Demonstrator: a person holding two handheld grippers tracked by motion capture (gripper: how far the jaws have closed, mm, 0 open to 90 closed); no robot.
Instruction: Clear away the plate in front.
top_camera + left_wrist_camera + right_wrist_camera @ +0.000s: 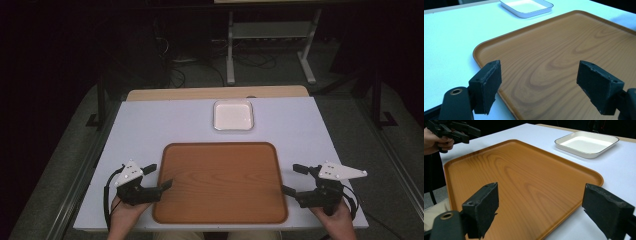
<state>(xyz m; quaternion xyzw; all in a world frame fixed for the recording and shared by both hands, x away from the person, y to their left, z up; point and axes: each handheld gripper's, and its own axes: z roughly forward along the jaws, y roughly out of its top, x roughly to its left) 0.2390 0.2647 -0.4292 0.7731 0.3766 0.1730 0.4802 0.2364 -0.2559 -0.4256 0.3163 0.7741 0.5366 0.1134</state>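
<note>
Resting at the near left corner of the white worktop (pixel 150 125), the left hand-held gripper (pixel 159 178) sits in the person's left hand (pixel 122 210) with its jaws spread wide and nothing between them. Its tips point inward at the left rim of the wooden tray (pixel 220 182), which lies just beside them; the lower jaw tip reaches the tray's edge, though whether it touches cannot be told. In the left gripper view the two black pads (pixel 489 86) stand well apart, framing the tray's (pixel 564 65) near left corner and its wood grain, with the rim running between them.

Past the tray, farther from both hand-held grippers and a little right of centre, a shallow white square dish (pixel 233 115) lies flat on the worktop, apart from the tray; it sits at the top of the left gripper view (pixel 526 7).

On the tray's right side the right hand-held gripper (pixel 292 179), gripped by the right hand (pixel 337 220), points inward at the right rim, jaws likewise spread and holding nothing. In the right gripper view its pads (pixel 485 207) straddle the tray's (pixel 519 182) right corner, the dish (pixel 586 143) lies beyond to the right, and the left hand-held gripper (pixel 461 132) shows across the tray at upper left.
</note>
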